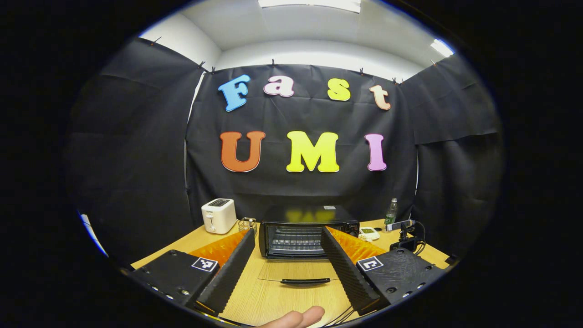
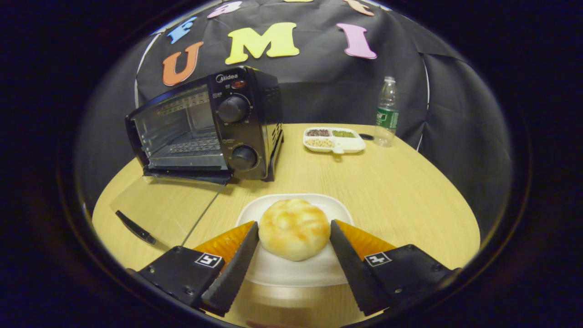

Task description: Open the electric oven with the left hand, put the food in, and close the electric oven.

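Tabletop bun [image 2: 294,228] between right gripper [image 2: 294,259] fingers

left hand-held gripper [image 1: 289,259] | black housings, square markers (screws along edges) | ridged fingers

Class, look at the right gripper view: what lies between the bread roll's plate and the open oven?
Bare tabletop separates the plate from the oven in the right gripper view.

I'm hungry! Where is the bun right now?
In the right gripper view, the bun sits on a white plate between the open hand-held gripper's fingers, before the open oven.
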A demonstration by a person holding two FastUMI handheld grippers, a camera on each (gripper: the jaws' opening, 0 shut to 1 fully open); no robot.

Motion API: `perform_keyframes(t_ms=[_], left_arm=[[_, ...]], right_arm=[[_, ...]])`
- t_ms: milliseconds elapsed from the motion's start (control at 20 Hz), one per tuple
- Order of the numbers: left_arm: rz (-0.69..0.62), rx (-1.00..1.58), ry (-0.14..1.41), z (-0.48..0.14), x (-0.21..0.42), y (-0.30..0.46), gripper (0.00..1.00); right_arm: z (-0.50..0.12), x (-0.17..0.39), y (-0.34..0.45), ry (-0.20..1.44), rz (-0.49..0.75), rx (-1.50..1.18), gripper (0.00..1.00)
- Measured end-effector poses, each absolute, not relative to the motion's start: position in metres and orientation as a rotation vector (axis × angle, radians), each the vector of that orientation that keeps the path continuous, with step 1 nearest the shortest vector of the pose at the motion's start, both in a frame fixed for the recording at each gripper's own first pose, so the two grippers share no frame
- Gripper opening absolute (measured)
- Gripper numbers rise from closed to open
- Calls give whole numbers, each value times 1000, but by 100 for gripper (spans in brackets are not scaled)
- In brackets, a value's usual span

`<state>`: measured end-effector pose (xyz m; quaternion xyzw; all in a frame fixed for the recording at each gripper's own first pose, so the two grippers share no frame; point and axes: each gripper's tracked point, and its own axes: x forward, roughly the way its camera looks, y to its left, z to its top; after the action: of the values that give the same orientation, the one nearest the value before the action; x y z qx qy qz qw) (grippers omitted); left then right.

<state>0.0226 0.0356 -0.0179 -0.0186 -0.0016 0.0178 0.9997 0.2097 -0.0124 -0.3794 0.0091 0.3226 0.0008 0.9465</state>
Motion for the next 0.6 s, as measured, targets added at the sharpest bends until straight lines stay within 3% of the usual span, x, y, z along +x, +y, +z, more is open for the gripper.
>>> perform_keyframes(t_ms=[200, 600], left_arm=[[36, -48, 56, -37, 19, 37, 96], [56, -62, 36, -36, 2, 46, 95]], right_arm=[[-380, 212, -12, 655, 4, 37, 94], [-360, 201, -17, 613, -21, 89, 87]])
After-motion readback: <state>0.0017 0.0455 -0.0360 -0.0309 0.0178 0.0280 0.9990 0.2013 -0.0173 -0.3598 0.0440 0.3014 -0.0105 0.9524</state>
